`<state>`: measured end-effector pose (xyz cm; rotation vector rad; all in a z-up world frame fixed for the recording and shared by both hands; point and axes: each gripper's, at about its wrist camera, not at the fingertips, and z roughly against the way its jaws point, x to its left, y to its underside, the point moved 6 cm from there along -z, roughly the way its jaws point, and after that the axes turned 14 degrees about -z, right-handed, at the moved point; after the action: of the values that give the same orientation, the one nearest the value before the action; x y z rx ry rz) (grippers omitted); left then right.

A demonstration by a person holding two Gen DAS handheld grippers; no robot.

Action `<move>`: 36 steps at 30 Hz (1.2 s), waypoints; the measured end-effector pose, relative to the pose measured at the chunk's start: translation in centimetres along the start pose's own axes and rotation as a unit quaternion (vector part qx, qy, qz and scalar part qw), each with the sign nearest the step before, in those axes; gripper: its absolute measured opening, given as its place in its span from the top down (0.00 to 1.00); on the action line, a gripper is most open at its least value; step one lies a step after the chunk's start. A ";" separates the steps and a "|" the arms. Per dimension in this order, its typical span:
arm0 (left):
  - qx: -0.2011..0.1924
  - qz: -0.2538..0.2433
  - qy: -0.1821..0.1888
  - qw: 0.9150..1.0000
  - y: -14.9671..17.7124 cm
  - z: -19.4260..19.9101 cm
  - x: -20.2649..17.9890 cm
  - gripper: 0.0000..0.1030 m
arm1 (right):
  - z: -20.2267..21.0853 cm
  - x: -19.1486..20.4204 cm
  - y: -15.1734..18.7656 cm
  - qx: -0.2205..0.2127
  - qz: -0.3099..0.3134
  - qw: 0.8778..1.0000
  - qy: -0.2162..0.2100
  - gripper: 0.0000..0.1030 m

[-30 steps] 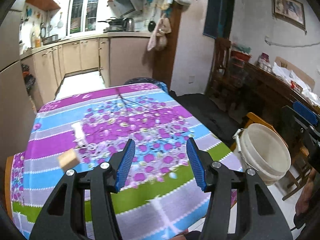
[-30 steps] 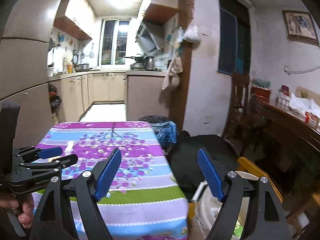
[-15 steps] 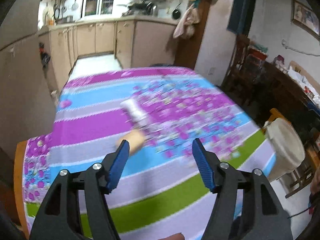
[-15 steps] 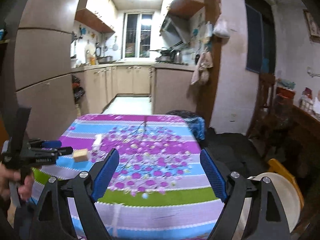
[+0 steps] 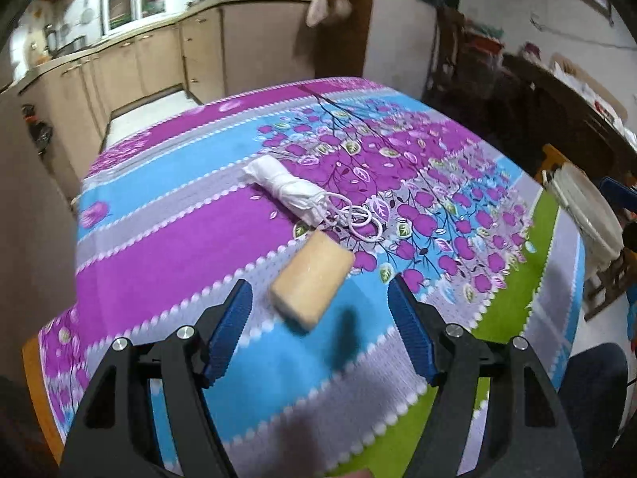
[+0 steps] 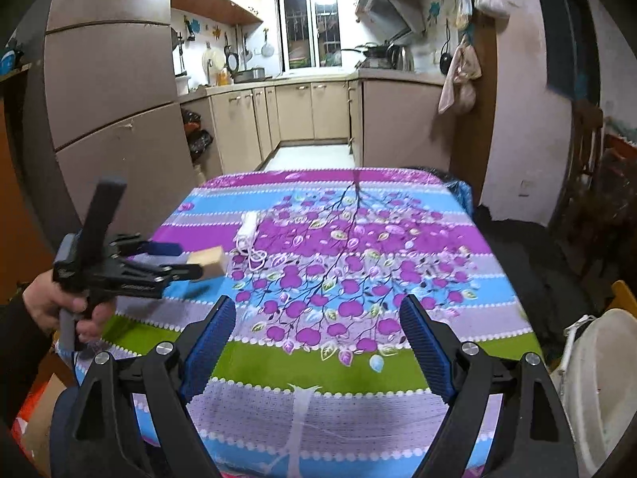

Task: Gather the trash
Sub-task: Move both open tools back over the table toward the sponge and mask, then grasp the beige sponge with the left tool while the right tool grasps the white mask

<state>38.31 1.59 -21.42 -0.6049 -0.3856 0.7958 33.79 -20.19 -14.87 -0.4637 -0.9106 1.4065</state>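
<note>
Collection barely begun: sponge (image 5: 312,281) and rolled white mask (image 5: 284,189), at its 11 o'clock, lie on the worktop (image 5: 159,239). Left gripper (image 5: 320,314) jaws opening, nothing between; right gripper (image 6: 316,342) spread, empty. Bucket (image 6: 605,378) waits.

We see the room lit by indoor light from above; in the right wrist view the window (image 6: 313,26) shines bright, close to washed out. The far right side of the room stays dim and heavy. Both views curve strongly at the borders, with black corners. In the left wrist view the tablecloth (image 5: 167,239) is soft from motion blur near the bottom edge, and the tan block (image 5: 312,281) throws a small dark, smeared shadow just beside it. The colours look very saturated.
</note>
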 end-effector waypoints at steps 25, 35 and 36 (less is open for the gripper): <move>-0.048 0.179 -0.106 0.977 4.5 5.3 5.3 0.63 | -20.2 11.5 -5.4 0.159 0.012 0.983 -0.091 0.47; -0.043 0.203 -0.114 0.972 4.4 3.9 6.5 0.63 | -27.5 13.6 -4.3 0.198 0.071 0.978 -0.013 0.70; -0.042 0.204 -0.115 0.971 4.5 3.9 6.5 0.63 | -27.6 13.6 -4.2 0.195 0.075 0.978 -0.009 0.71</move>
<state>38.02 10.35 -20.66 -0.6838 -0.5180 1.2569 56.53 -1.39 -24.52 -0.2260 -0.6009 1.6832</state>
